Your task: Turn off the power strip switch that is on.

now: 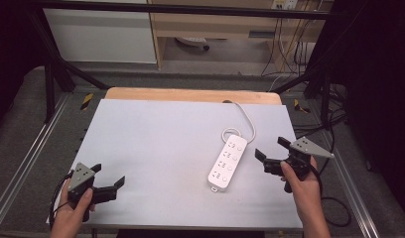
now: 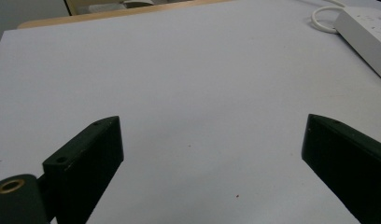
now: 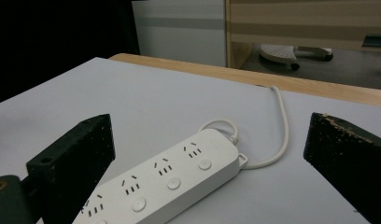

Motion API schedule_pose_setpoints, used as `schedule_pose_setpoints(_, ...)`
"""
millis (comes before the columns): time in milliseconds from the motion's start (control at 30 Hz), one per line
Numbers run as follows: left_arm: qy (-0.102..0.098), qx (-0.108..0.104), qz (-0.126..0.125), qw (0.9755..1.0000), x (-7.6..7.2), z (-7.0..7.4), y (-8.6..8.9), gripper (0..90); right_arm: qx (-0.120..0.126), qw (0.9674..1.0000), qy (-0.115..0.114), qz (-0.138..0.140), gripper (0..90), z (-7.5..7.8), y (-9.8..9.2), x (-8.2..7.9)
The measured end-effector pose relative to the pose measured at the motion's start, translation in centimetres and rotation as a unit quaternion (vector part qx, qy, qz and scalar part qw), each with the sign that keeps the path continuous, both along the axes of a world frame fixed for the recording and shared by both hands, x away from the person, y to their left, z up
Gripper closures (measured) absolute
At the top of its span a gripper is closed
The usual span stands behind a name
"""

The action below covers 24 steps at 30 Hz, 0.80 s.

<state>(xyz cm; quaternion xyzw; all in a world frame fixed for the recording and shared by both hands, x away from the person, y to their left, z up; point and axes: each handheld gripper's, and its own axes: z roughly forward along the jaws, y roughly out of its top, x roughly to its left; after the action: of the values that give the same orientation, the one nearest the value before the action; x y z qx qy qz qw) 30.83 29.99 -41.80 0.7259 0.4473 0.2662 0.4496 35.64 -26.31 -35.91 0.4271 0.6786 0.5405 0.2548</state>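
A: Lower left of the high view, left gripper [image 1: 107, 179] spread wide, nothing in it. Right gripper [image 1: 273, 153], right of centre, likewise released.

B: Power strip [image 1: 228, 161] lies just beside it. Rigid, light, smooth plastic, probably. Pinch across the narrow body. Cord [image 1: 245, 117] trails floppy toward the far edge.

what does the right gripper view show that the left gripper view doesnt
Right gripper view alone: the power strip's top face with its socket holes and round buttons, the cord's run back to the table's wooden edge, and a wheeled chair base on the floor beyond.
Left gripper view alone: a broad bare stretch of the white table with small red specks.
Both: wide-open black jaws low in frame, the white strip, its looped cord and the same tabletop.
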Motion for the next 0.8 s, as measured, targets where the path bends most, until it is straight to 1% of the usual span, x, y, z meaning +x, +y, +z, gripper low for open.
schedule_pose_setpoints(200,0.0,-0.002,0.003,1.0,0.0,0.0,0.2,5.4,-0.007,1.0,0.002,-0.004,2.5,-0.6,-1.0,-0.8)
schedule_pose_setpoints(400,-0.001,-0.003,0.005,1.0,0.0,0.1,0.3,5.4,-0.012,0.9999,0.007,-0.01,2.7,-1.5,-2.0,-1.7)
schedule_pose_setpoints(533,-0.001,-0.003,0.007,1.0,0.0,0.1,0.4,5.4,-0.01,0.9998,0.012,-0.011,2.9,-2.4,-2.4,-2.3)
schedule_pose_setpoints(700,-0.001,-0.003,0.007,1.0,0.0,0.1,0.4,5.4,-0.022,0.9995,0.019,-0.012,3.3,-3.7,-2.5,-2.8)
schedule_pose_setpoints(800,-0.001,-0.004,0.006,1.0,0.0,0.1,0.4,5.4,-0.033,0.9989,0.029,-0.015,3.7,-4.7,-2.5,-2.8)
